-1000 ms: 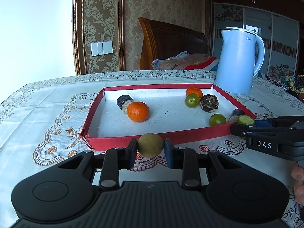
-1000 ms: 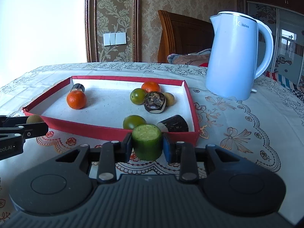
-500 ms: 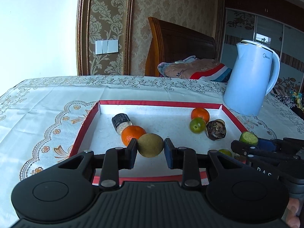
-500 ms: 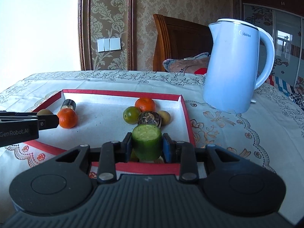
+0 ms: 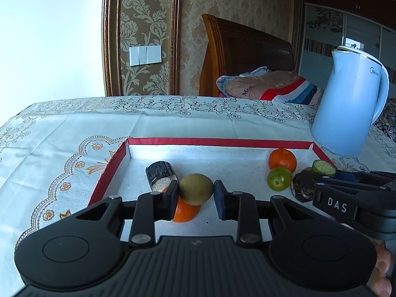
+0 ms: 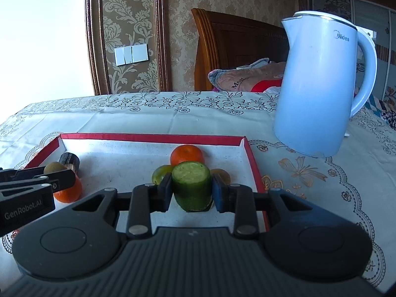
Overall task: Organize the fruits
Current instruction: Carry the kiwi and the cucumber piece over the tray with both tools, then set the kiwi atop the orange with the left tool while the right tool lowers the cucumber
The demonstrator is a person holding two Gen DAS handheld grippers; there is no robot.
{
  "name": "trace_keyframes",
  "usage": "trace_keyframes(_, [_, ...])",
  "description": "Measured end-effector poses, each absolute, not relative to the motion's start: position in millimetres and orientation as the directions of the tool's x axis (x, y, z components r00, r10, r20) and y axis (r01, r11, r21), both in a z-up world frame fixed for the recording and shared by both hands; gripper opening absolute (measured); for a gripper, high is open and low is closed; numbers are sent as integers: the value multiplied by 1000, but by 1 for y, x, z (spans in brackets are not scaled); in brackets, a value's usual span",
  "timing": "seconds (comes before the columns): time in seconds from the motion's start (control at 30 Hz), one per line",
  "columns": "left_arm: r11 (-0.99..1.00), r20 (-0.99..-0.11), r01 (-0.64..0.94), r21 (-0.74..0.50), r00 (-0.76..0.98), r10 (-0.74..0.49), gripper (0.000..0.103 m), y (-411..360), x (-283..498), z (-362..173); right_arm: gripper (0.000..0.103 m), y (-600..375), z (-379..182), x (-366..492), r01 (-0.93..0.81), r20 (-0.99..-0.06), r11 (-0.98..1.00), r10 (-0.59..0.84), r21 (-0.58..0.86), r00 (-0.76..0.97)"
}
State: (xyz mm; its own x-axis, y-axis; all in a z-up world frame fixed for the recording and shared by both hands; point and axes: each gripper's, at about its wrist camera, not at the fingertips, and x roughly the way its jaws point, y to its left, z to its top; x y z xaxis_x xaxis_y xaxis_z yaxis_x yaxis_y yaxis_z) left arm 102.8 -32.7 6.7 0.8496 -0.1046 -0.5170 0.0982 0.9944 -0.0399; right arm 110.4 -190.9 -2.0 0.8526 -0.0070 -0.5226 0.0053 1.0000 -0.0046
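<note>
My left gripper is shut on a brown-green kiwi, held over the left part of the red-rimmed tray. Below it lie an orange and a dark cut cylinder. My right gripper is shut on a green cucumber piece, hanging over the tray's right part. Behind it sit an orange, a green citrus and a small brown fruit. In the left wrist view the right gripper shows at the right with the cucumber piece.
A pale blue kettle stands on the lace tablecloth right of the tray. A wooden chair with folded cloth stands behind the table. A person's fingers show at the lower right.
Both grippers have moved forward from the tray's near edge to over its inside, each still holding its fruit. The fruits in the tray have not moved.
</note>
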Motion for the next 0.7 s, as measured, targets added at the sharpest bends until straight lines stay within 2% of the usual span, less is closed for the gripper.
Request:
trace_keyframes(0.37, [997,-503,80,-7,861,-73,30,-31,112,4,30,-181,-8,127,-2,-521,1000,-12,-25,853])
trace_keyframes(0.7, [998,-495,54,-23,867,-59,30,-25,112,1,30,-182,-10,127,2,-516,1000,-13,-23,857])
